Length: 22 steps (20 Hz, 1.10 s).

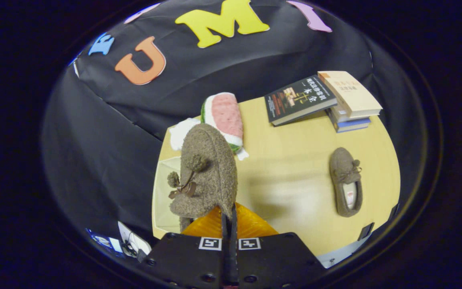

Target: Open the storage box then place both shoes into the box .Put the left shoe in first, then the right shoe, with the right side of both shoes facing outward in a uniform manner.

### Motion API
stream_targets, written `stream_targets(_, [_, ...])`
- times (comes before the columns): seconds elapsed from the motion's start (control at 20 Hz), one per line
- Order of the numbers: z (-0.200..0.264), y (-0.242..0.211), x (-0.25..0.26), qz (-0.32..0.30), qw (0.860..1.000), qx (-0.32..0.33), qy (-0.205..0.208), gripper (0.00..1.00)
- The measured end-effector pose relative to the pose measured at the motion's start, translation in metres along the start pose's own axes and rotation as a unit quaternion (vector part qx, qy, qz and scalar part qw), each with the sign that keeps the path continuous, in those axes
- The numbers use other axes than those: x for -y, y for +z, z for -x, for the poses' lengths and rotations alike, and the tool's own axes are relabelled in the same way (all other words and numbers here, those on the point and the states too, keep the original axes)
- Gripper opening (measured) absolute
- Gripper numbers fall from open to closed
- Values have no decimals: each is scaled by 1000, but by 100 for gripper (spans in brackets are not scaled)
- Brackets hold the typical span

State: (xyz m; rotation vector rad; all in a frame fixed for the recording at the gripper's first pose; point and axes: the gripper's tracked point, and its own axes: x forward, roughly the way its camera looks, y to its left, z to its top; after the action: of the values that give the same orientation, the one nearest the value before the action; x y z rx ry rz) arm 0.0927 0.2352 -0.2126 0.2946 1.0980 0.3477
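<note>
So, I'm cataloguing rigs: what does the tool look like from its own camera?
The tool has a black, blocky body with visible screw heads. Two small square black-and-white fiducial markers sit side by side near the narrow seam between its halves. Ribbed orange parts flare out just ahead of the body.

Pale wooden table (295, 160) — black cloth wall (94, 132) behind

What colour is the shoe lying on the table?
Brown, with a matching bow; the gripper view shows the shoe best.
</note>
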Motion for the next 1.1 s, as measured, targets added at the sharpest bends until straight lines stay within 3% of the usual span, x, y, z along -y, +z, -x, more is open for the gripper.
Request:
stream_targets(0.35, [-48, -25, -103, 25, 999, -27, 30, 1])
stream_targets(0.55, [-93, -53, -134, 15, 998, -53, 20, 1])
stream_targets(0.85, [-177, -77, -117, -14, 996, -63, -55, 1])
stream_targets(1.1, [-234, -102, -112, -51, 991, -100, -73, 1])
